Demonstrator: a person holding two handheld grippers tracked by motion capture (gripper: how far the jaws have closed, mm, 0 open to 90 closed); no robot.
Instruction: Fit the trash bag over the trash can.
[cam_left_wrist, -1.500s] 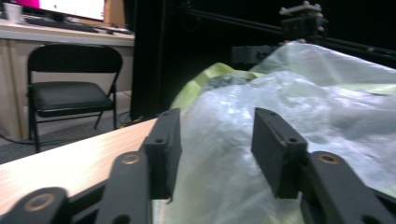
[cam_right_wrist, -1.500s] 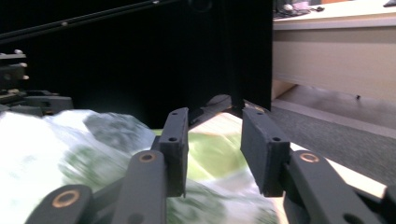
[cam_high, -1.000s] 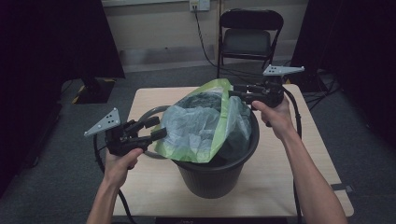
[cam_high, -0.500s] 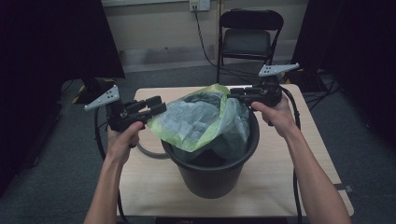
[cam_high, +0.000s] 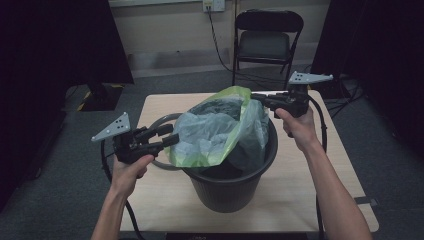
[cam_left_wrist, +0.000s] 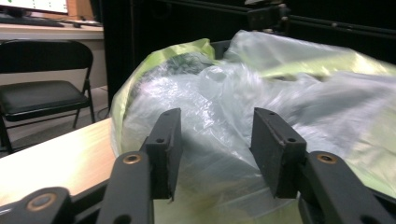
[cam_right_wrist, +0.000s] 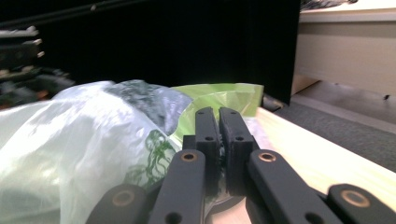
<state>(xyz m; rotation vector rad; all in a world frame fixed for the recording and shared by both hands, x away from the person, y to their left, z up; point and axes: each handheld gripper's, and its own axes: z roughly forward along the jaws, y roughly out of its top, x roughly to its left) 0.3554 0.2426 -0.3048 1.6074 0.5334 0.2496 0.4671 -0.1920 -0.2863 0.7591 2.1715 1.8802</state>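
Observation:
A black bin (cam_high: 235, 187) stands on the wooden table (cam_high: 155, 107). A thin green see-through bag (cam_high: 215, 135) is draped over its mouth and hangs down its left side. My right gripper (cam_high: 255, 96) is at the bag's far right edge. Its jaws have just been closing and now stand shut on that edge (cam_right_wrist: 217, 112). My left gripper (cam_high: 172, 139) points at the bag's left side. Its jaws (cam_left_wrist: 212, 116) have just been opening a little and stand apart, with the bag's film (cam_left_wrist: 233, 84) between and behind them, not pressed.
A black folding chair (cam_high: 267, 35) stands behind the table. Dark curtains hang on both sides. The left gripper's cable loops on the table beside the bin. Bare tabletop lies in front of the bin and to its right.
The left gripper went up and away with the bag's left side, then came back down to the near left. The bag now hangs lower over the bin. The right gripper's jaws closed.

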